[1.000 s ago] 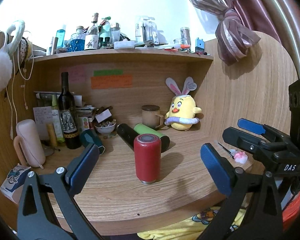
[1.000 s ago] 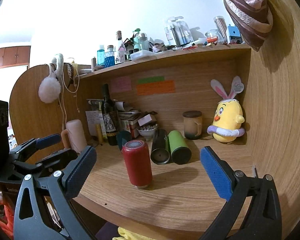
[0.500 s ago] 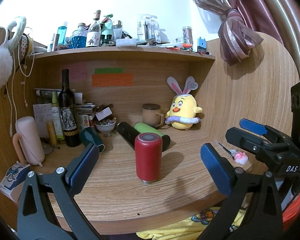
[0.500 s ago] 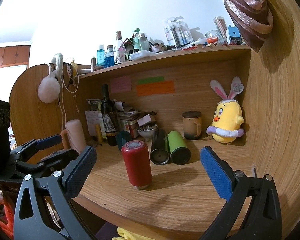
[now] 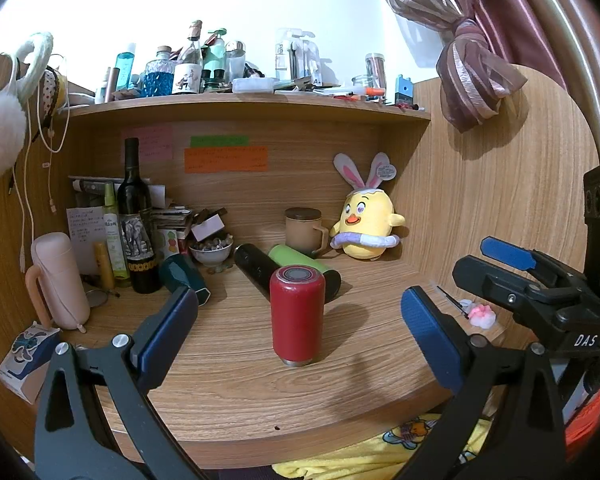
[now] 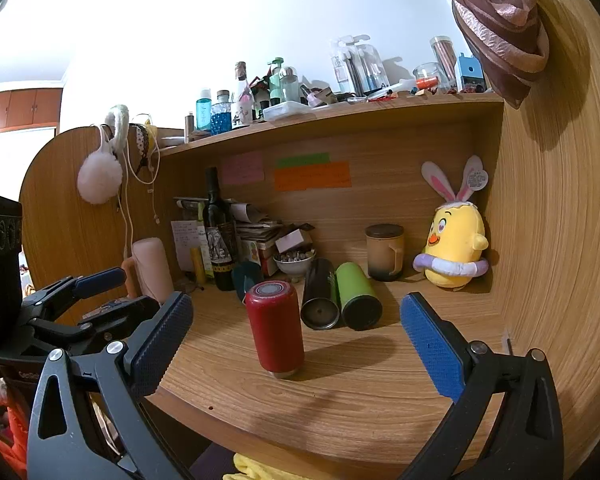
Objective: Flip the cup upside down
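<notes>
2 grippers, both empty, jaws spread wide on each. Your left gripper (image 5: pixel 298 320) frames the red cup (image 5: pixel 297 315) between its blue pads (image 5: pixel 168 334), but nothing touches it. Your right gripper (image 6: pixel 296 338) sits to the right of the left one and points at the same cup (image 6: pixel 276 326) from that side, also well short of it.

The cup stands upright near the front of the wooden desk (image 5: pixel 228 384), apart from everything else. A black bottle (image 5: pixel 256 264) and a green bottle (image 5: pixel 300 260) lie on their sides just behind it. A brown mug (image 5: pixel 305 230) and a yellow plush chick (image 5: pixel 366 226) sit further back.

Handling guess: the cup looks like a painted metal tumbler with a steel ring at the base, so stiff, not fragile, probably smooth and a bit slippery. Weight is unclear, since you can't see if it holds anything. It's tall and narrow, so it will tip easily if bumped.

Take it at mid-height on the red wall, pads square on opposite sides. Avoid the rounded top shoulder and the steel base. Watch the lying bottles when you rotate.
</notes>
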Action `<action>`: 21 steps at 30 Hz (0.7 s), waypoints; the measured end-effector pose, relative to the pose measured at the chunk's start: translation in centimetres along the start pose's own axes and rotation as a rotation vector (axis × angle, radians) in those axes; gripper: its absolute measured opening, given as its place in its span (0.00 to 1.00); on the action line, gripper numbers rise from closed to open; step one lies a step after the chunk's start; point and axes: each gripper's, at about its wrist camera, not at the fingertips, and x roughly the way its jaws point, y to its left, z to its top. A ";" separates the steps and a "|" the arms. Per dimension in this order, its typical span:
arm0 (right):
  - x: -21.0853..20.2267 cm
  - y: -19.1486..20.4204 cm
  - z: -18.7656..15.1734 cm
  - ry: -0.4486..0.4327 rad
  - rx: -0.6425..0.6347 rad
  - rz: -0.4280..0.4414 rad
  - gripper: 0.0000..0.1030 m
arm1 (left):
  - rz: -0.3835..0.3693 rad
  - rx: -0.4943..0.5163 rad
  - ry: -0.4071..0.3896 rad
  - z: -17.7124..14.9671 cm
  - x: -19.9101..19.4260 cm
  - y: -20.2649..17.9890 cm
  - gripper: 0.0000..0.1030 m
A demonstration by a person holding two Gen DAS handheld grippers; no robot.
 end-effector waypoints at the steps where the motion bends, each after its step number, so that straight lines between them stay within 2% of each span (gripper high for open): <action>1: 0.0 0.0 0.0 0.000 -0.001 0.000 1.00 | -0.001 0.001 0.000 0.0 0.0 0.0 1.00; 21: -0.1 0.0 0.0 -0.001 -0.003 -0.004 1.00 | -0.016 -0.006 0.011 0.0 0.2 -0.3 1.00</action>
